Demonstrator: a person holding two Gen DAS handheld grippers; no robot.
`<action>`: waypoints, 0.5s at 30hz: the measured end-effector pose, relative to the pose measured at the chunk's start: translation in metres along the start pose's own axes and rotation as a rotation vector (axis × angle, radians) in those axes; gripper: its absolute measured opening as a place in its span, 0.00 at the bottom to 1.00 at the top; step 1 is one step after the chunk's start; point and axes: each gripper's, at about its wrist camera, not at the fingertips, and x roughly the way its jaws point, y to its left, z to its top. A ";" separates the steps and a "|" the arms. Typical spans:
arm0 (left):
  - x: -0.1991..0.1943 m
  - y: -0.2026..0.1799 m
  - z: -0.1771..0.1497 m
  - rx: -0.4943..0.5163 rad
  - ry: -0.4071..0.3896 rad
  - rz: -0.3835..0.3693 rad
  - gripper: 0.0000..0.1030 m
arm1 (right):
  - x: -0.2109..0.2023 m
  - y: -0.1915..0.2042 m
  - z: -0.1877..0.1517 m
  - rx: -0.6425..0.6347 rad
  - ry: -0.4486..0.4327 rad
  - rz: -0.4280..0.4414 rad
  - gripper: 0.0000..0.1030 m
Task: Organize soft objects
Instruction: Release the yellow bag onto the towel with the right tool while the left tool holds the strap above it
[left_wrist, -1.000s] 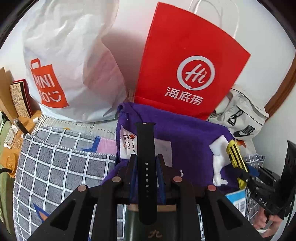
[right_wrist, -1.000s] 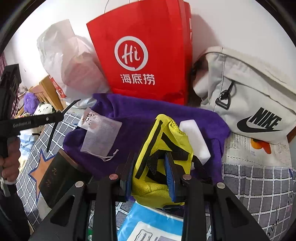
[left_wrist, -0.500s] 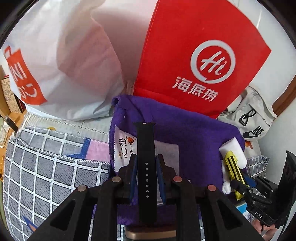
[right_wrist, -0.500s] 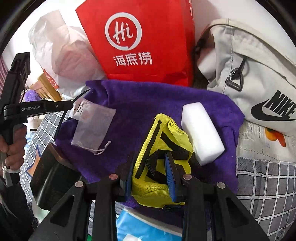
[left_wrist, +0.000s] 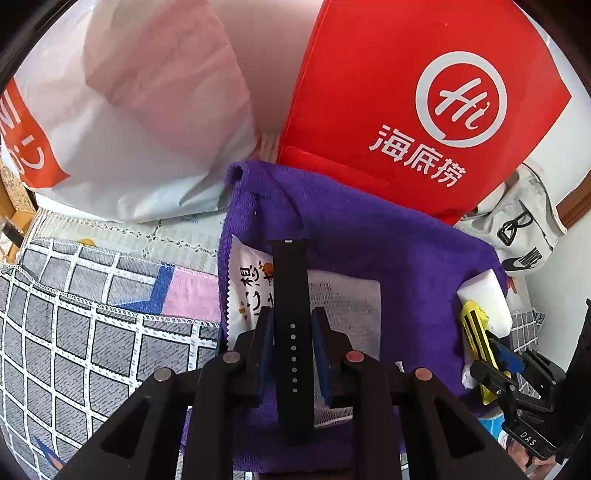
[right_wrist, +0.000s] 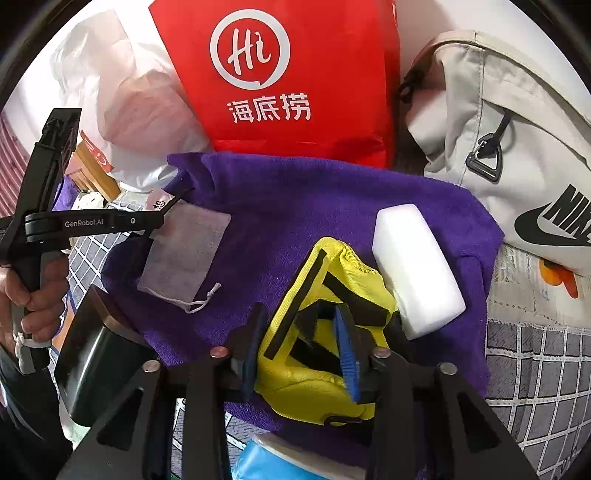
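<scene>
Left wrist view shows the left hand-held gripper clenched on a long black rubber watch strap with a row of small holes, which stands out forward between the blue pads over a white mesh drawstring pouch with printed paper header. The pouch lies on a purple terry towel spread on the bed, before a red paper shopping bag.

In the right wrist view the right hand-held gripper has its jaws opening around a yellow knitted pouch with black straps. The pouch sits between the pads, resting on the towel and touching a white foam block; the right pad seems still against it, so I judge the release is not finished.

I expect all these things to be light. The strap is flexible but springy, best pinched across its width near the middle so it does not swing. The yellow pouch is soft and will fold, so take it at the bulky body, not a loose strap. The foam block should dent easily; a gentle hold on its long sides is enough.
</scene>
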 end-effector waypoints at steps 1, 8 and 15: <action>0.000 0.000 0.000 -0.002 0.009 -0.001 0.22 | 0.000 0.000 0.000 -0.001 0.002 0.000 0.40; -0.022 -0.003 -0.002 0.011 -0.012 0.042 0.38 | -0.008 0.002 -0.001 0.028 -0.007 0.049 0.56; -0.069 -0.002 -0.016 0.012 -0.076 0.068 0.44 | -0.043 0.018 -0.016 0.028 -0.045 0.051 0.57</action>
